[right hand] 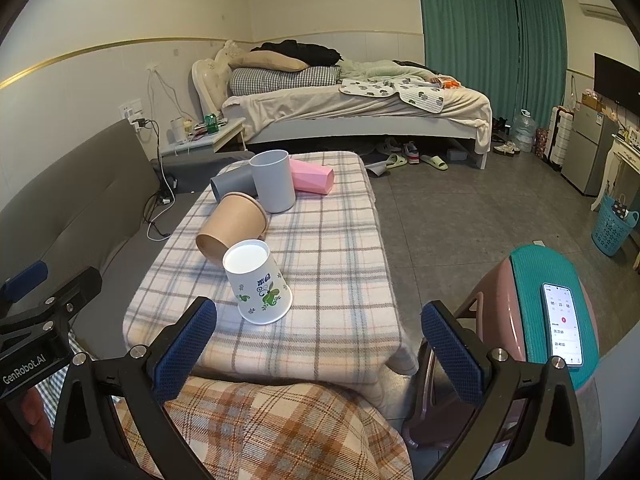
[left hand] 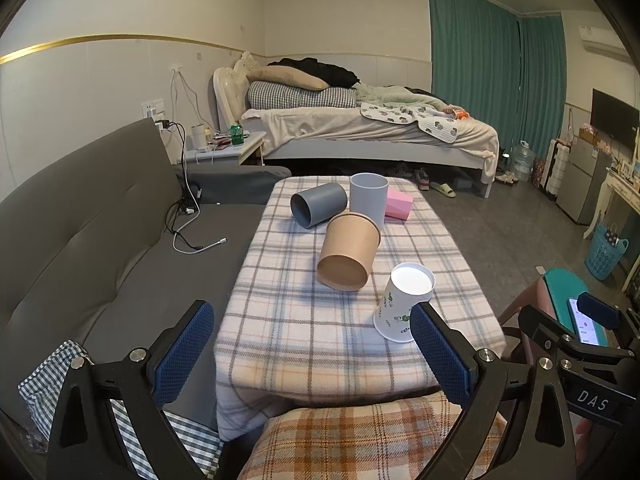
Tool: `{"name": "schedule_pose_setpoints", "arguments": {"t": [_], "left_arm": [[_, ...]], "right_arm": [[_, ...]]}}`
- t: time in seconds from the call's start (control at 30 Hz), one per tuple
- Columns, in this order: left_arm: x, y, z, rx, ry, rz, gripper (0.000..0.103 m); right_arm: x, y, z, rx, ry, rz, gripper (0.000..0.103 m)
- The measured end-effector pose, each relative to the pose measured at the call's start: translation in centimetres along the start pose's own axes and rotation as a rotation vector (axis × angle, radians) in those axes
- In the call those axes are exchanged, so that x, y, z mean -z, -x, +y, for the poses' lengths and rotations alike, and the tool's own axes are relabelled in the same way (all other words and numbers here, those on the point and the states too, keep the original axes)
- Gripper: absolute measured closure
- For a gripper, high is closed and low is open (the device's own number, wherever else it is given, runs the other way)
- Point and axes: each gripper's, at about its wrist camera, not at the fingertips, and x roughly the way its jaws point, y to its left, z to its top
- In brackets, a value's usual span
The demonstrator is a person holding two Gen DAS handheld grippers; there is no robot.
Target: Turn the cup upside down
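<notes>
A white paper cup [right hand: 259, 285] with green print stands upside down near the front of a plaid-covered table [right hand: 332, 264]. Behind it lie a brown cup [right hand: 232, 226] and 3 more. Both the left gripper [left hand: 312, 350] and right gripper [right hand: 318, 344] hover wide open, empty.

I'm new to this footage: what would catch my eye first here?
Five cups crowd the plaid-covered table: nearest, a white printed paper cup already sits upside down, and a brown paper cup lies on its side behind it. Farther back, a light grey cup stands upright between a toppled dark grey cup and pink cup.
</notes>
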Motion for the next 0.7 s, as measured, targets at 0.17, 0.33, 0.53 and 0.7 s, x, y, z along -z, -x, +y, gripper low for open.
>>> {"name": "schedule_pose_setpoints", "arguments": {"t": [0.17,0.33,0.53,0.7], "left_arm": [[0.13,-0.02,-0.1,0.001,-0.001,0.004,0.002],[0.11,-0.03,-0.09,0.0,-0.001,0.003,0.002],[0.11,-0.03,-0.08,0.001,-0.001,0.003,0.002],[0.12,-0.04,-0.08,0.001,-0.001,0.004,0.002]], "right_arm": [[0.03,0.0,0.0,-0.002,-0.001,0.001,0.0],[0.02,-0.01,0.0,-0.002,-0.001,0.002,0.0],[0.01,-0.01,0.0,-0.002,-0.002,0.002,0.0],[0.0,-0.02,-0.01,-0.002,-0.002,0.003,0.0]]}}
